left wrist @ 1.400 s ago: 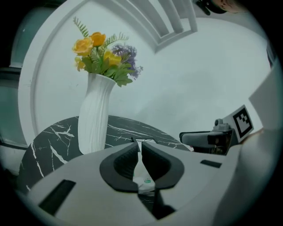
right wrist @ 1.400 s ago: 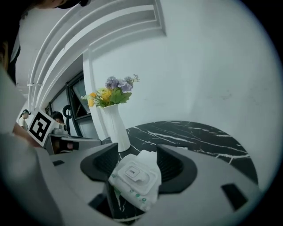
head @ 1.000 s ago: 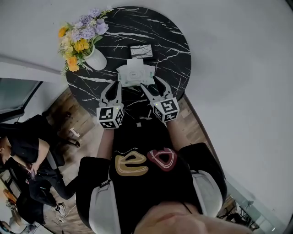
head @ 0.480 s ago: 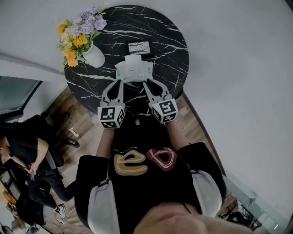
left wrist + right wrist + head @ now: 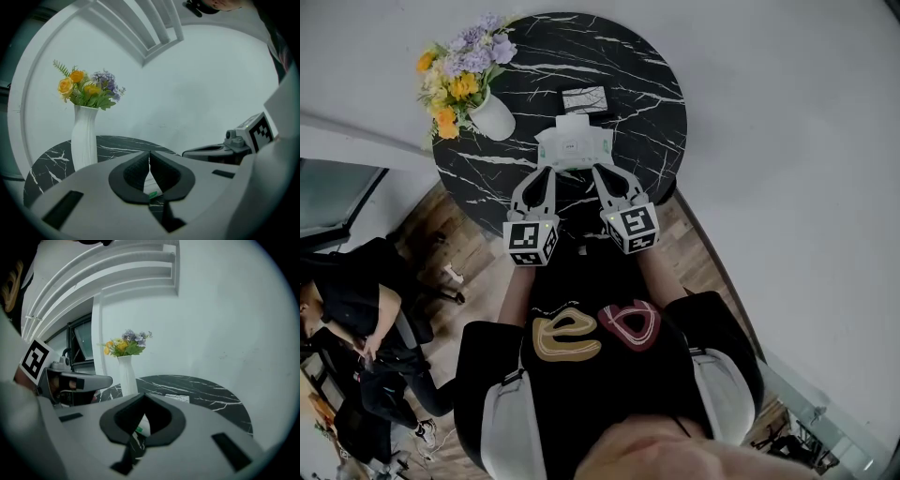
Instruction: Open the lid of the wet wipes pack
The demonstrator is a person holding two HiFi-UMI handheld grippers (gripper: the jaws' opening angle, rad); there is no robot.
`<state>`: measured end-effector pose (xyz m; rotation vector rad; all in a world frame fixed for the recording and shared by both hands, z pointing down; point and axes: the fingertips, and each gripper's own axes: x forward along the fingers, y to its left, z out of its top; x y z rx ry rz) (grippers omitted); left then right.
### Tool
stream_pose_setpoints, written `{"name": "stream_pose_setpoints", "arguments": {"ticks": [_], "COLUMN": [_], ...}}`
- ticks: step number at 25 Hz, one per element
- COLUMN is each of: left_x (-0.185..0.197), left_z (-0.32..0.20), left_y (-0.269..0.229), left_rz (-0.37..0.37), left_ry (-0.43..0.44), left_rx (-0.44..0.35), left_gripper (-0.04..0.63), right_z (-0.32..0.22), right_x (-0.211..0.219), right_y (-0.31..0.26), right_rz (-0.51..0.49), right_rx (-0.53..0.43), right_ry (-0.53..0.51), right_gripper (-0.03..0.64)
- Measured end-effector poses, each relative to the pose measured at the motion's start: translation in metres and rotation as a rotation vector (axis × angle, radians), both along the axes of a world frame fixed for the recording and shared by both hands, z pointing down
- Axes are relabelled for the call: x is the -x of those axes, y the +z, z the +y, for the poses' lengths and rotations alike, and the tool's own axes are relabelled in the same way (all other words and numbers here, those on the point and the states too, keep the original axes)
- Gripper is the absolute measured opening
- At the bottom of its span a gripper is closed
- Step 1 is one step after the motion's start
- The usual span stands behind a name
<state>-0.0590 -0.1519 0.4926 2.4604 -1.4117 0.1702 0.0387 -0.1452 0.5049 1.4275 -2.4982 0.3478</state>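
The white wet wipes pack (image 5: 574, 145) lies flat on the round black marble table (image 5: 647, 103), its lid down. My left gripper (image 5: 547, 170) is at the pack's near left corner, my right gripper (image 5: 597, 170) at its near right corner. The right jaws have just been closing and now stand together, with the pack's white edge (image 5: 142, 425) showing in the gap between the pads. In the left gripper view the left gripper (image 5: 149, 154) is shut too, and the pack's edge with a green mark (image 5: 152, 188) shows between its pads.
A white vase of yellow and purple flowers (image 5: 492, 117) stands at the table's left. A small patterned box (image 5: 584, 98) lies just beyond the pack. A seated person (image 5: 356, 319) is on the wooden floor side at the lower left. A white wall lies behind the table.
My right gripper's jaws have gone from wide open to shut at the pack's near right corner. The left gripper has shifted slightly and stays shut at the near left corner.
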Motion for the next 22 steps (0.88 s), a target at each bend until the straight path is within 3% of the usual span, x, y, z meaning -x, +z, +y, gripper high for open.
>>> {"name": "stream_pose_setpoints", "arguments": {"ticks": [6,22], "left_x": [-0.002,-0.009], "left_z": [-0.002,-0.008], "left_y": [-0.004,-0.014], "left_rz": [-0.013,-0.022], "left_ry": [-0.008,-0.027], "left_rx": [-0.008,-0.038], "left_gripper": [0.02,0.019], "right_z": [-0.003,-0.014], "right_x": [-0.002,-0.009], "right_y": [0.0,-0.009], "right_rz": [0.043,0.043], "right_rx": [-0.011,-0.038], "right_ry": [-0.013,-0.035], "right_gripper": [0.009,0.009]}}
